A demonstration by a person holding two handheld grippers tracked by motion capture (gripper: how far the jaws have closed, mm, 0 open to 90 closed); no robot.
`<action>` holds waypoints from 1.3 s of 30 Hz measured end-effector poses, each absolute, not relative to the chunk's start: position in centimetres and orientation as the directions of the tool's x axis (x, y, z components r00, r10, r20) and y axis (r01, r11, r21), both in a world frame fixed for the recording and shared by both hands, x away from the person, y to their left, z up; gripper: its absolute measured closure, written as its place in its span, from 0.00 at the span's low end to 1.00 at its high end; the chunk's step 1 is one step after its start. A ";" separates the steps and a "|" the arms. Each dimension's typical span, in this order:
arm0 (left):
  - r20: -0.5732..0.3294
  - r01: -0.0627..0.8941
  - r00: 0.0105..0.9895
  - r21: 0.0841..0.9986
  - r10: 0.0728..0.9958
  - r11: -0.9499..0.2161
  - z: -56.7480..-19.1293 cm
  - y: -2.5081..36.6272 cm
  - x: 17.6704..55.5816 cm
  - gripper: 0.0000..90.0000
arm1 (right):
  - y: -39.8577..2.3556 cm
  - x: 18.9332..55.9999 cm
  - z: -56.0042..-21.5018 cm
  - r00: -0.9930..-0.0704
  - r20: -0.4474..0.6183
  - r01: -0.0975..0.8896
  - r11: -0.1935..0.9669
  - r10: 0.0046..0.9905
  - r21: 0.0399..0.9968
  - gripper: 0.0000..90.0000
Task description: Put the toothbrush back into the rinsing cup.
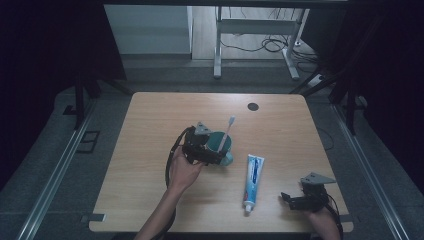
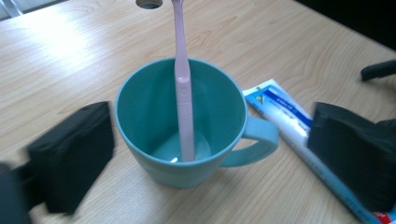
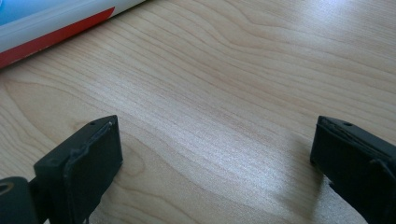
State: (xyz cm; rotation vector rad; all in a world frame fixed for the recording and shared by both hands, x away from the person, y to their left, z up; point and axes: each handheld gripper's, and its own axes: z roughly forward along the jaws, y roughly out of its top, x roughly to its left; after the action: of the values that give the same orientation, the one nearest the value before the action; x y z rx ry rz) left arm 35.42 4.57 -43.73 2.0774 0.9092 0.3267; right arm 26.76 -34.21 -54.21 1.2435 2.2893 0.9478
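A teal mug (image 1: 221,146) (image 2: 182,121) stands upright near the middle of the wooden table (image 1: 165,115). A pale pink toothbrush (image 1: 226,131) (image 2: 183,93) stands in it, head up, leaning on the far rim. My left gripper (image 1: 206,151) (image 2: 210,140) is open, its pads (image 2: 74,154) standing on either side of the mug, the right one well off the handle. A white and blue toothpaste tube (image 1: 253,179) (image 2: 285,114) (image 3: 42,23) lies flat to the right of the mug. My right gripper (image 1: 291,200) (image 3: 212,154) rests open near the front right corner, over bare wood.
A round black hole (image 1: 253,106) (image 2: 149,2) sits in the table's far side. The right gripper's dark tip (image 2: 378,70) shows beyond the tube in the left gripper view. A white desk frame (image 1: 260,30) stands on the floor past the table.
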 end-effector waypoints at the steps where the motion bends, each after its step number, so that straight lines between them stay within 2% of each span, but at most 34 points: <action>1: -0.065 0.477 0.710 0.776 0.701 -0.412 -43.7 4.6 35.3 0.00 | -34.2 26.8 -54.2 -0.544 -0.002 0.592 0.385 0.839 0.708 0.02; 4: -0.055 0.464 0.726 0.776 0.686 -0.428 -43.8 4.7 35.1 0.00 | -34.2 26.8 -54.2 -0.544 -0.002 0.592 0.385 0.839 0.708 0.02; 9: -0.104 0.487 0.739 0.765 0.665 -0.421 -43.9 5.2 34.9 0.00 | -34.2 26.8 -54.2 -0.544 -0.002 0.592 0.385 0.839 0.708 0.02; 15: -0.095 0.476 0.756 0.758 0.648 -0.445 -44.4 6.0 34.7 0.03 | -34.2 26.8 -54.2 -0.543 -0.002 0.592 0.385 0.840 0.708 0.02; 20: -0.058 0.470 0.747 0.750 0.662 -0.465 -44.5 6.6 34.2 0.00 | -34.2 26.8 -54.2 -0.543 -0.001 0.593 0.384 0.840 0.707 0.02; 26: -0.083 0.497 0.732 0.743 0.676 -0.447 -44.8 7.7 33.5 0.00 | -34.2 26.8 -54.2 -0.544 -0.002 0.592 0.385 0.839 0.708 0.02; 39: -0.072 0.528 0.691 0.730 0.719 -0.434 -46.3 10.1 31.6 0.00 | -34.2 26.7 -54.2 -0.542 0.000 0.594 0.384 0.840 0.707 0.02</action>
State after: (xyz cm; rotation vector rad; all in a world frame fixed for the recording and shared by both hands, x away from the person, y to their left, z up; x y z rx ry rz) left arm 31.63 10.10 -46.29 2.1385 0.9505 0.3211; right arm 26.75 -34.20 -54.21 1.2469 2.2890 0.9477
